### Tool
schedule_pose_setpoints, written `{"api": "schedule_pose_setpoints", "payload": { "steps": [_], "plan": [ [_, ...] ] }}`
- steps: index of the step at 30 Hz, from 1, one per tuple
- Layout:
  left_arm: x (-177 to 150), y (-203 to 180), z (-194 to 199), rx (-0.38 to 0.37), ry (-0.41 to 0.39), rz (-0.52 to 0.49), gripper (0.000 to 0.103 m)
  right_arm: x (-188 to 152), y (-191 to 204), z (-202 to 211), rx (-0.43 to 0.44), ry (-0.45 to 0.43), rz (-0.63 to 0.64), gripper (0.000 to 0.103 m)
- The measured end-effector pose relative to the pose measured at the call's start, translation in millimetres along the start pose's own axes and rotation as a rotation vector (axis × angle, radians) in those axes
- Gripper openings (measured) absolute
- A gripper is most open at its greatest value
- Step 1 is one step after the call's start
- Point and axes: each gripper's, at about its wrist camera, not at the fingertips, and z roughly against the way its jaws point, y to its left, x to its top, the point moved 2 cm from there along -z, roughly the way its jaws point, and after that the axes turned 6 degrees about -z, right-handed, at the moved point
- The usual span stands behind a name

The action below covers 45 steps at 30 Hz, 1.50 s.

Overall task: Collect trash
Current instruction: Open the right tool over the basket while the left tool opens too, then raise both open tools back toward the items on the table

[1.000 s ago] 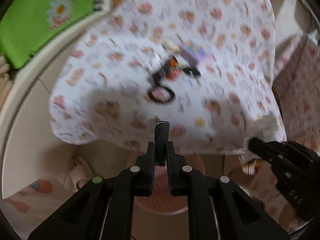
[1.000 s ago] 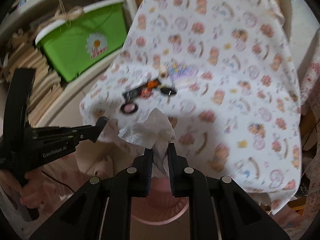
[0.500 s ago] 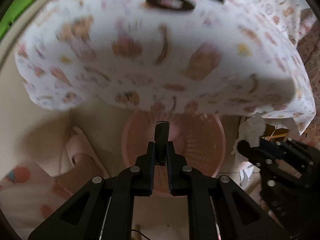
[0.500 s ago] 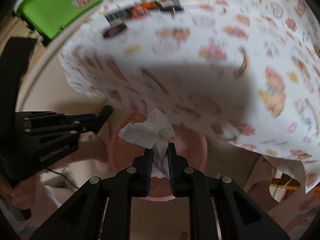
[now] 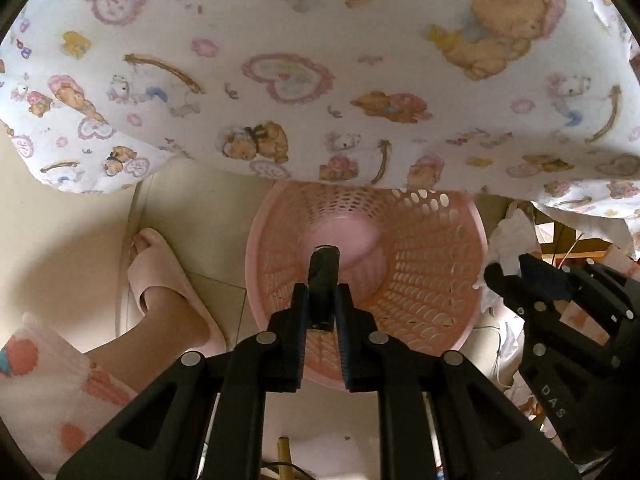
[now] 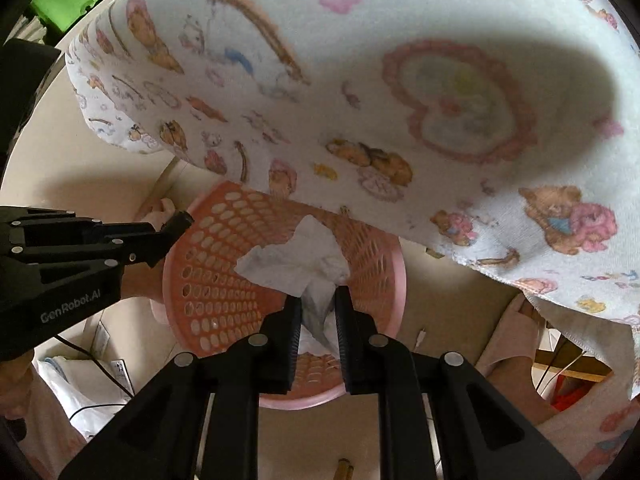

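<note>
While both loads hang over pink perforated plastic basket (image 5: 436, 280), left gripper (image 5: 323, 304) clamps small black cylinder (image 5: 323, 280); right gripper (image 6: 316, 312) pinches crumpled white tissue (image 6: 296, 264). Risk: tissue clings, drifts past rim.

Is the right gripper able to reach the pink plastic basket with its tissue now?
Probably yes: the right gripper, holding the white crumpled tissue, hangs above the pink perforated plastic basket; nothing blocks the opening.

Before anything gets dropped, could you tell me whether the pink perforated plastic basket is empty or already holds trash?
Empty as far as visible: the pink perforated plastic basket shows a bare bottom in the left wrist view.
</note>
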Motion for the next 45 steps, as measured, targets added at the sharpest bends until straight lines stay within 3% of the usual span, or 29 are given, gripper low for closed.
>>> {"api": "schedule_pose_setpoints", "payload": {
  "steps": [5, 9, 14, 21, 26, 29, 33, 38, 40, 45],
  "plan": [
    [3.2, 0.2, 10.5, 0.001, -0.026, 0.011, 0.028, -0.8, -6.6, -3.5, 0.005, -0.018, -0.013, 0.033],
    [4.9, 4.1, 15.8, -0.002, -0.038, 0.016, 0.03, 2.2, -11.7, 1.9, -0.014, -0.036, -0.027, 0.04],
    [6.2, 7.6, 39.9, 0.03, -0.121, 0.005, 0.036, 9.2, -15.6, 16.8, 0.003, -0.068, -0.062, 0.041],
    [6.3, 10.3, 93.6, 0.134, -0.32, -0.016, 0.047, 18.7, -14.5, 70.0, -0.009, -0.209, -0.039, 0.043],
    [5.2, 18.8, 123.6, 0.126, -0.427, 0.021, 0.064, 22.1, -8.4, 110.6, -0.018, -0.328, -0.005, 0.044],
    [7.4, 22.6, 146.0, 0.133, -0.488, 0.051, 0.067, 23.4, -8.6, 132.0, -0.032, -0.396, -0.001, 0.044],
    [7.0, 20.0, 178.0, 0.144, -0.568, 0.039, 0.073, 27.2, -19.1, 157.7, -0.022, -0.464, -0.034, 0.044],
    [18.5, 18.4, 227.3, 0.121, -0.658, 0.028, 0.089, 38.5, -29.8, 191.3, -0.052, -0.549, -0.034, 0.044],
    [27.6, 21.2, 245.1, 0.113, -0.7, 0.029, 0.089, 49.8, -31.5, 209.5, -0.06, -0.586, -0.017, 0.047],
    [47.9, 21.5, 283.8, 0.176, -0.79, 0.007, 0.092, 74.5, -33.8, 252.4, -0.075, -0.698, 0.023, 0.06]
  ]
}}
